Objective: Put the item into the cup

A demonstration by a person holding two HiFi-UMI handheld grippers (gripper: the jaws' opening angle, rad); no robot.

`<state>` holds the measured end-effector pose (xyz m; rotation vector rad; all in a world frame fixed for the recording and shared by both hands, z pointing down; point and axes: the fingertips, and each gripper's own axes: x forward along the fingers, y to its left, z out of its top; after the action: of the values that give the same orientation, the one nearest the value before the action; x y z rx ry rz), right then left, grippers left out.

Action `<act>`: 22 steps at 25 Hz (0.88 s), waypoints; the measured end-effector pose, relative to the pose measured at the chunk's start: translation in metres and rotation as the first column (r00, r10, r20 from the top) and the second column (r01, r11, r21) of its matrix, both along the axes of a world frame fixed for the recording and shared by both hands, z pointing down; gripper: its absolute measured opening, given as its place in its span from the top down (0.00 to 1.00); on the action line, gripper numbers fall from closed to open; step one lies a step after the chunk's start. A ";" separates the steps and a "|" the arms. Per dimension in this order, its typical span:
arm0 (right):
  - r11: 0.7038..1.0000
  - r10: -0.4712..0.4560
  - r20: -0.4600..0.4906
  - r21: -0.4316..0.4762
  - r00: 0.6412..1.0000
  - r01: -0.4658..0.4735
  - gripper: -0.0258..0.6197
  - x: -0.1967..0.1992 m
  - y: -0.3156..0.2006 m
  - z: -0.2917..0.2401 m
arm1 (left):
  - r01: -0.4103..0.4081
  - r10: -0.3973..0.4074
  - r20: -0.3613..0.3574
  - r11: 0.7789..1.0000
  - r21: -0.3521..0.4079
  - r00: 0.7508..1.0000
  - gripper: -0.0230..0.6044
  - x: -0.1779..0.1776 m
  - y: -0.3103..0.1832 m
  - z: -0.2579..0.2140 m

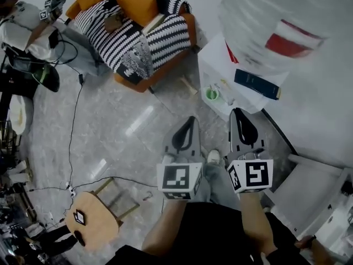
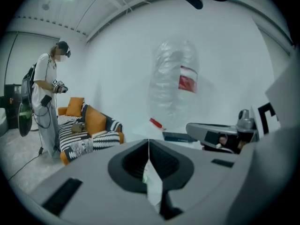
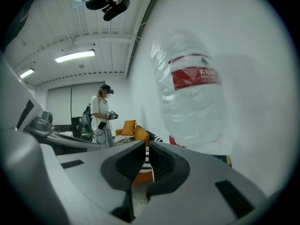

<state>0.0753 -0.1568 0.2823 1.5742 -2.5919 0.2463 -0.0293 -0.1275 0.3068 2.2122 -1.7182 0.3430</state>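
Two hand-held grippers are hovering side by side over the grey floor (image 1: 121, 131), both pointing toward the green-rimmed cup (image 1: 212, 94), which is standing near the edge of a white worktop (image 1: 216, 59). The left gripper (image 1: 191, 119) is hanging below and to the left of the cup, well apart from it; its own view is showing the jaws clenched tip to tip with nothing between them. The right gripper (image 1: 237, 111) is hanging just below and to the right of the cup, short of touching it, and its jaws are likewise pressing together on nothing. A slim pale item (image 1: 225, 92), too small to identify, is lying on the worktop just to the right of the cup. Farther right of the cup a dark blue book (image 1: 257, 84) is lying flat, and beyond it a large clear water bottle (image 1: 287, 21) with a red label is filling the corner of the head view. Well to the left of the cup, an orange sofa (image 1: 138, 32) is carrying a black-and-white striped blanket, a second person (image 1: 25, 26) is standing past it, and a wooden stool (image 1: 91, 220) is standing on the floor.
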 end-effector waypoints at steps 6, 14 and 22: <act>0.993 -0.044 0.013 0.107 0.999 0.042 0.92 0.007 0.015 -0.066 | -0.039 0.037 0.015 0.991 0.131 0.999 0.94 0.023 0.003 -0.063; 0.982 -0.070 0.018 0.179 0.997 0.065 0.94 0.012 0.026 -0.109 | -0.049 0.046 0.019 0.970 0.237 0.999 0.94 0.029 0.008 -0.117; 0.983 -0.068 -0.002 0.171 0.998 0.068 0.94 0.013 0.033 -0.131 | -0.068 0.061 0.033 0.949 0.307 0.998 0.94 0.044 0.007 -0.158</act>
<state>0.0887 -0.1234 0.1516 1.5322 -2.7283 0.0214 0.0147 -0.1210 0.1486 2.4954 -1.8194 0.1198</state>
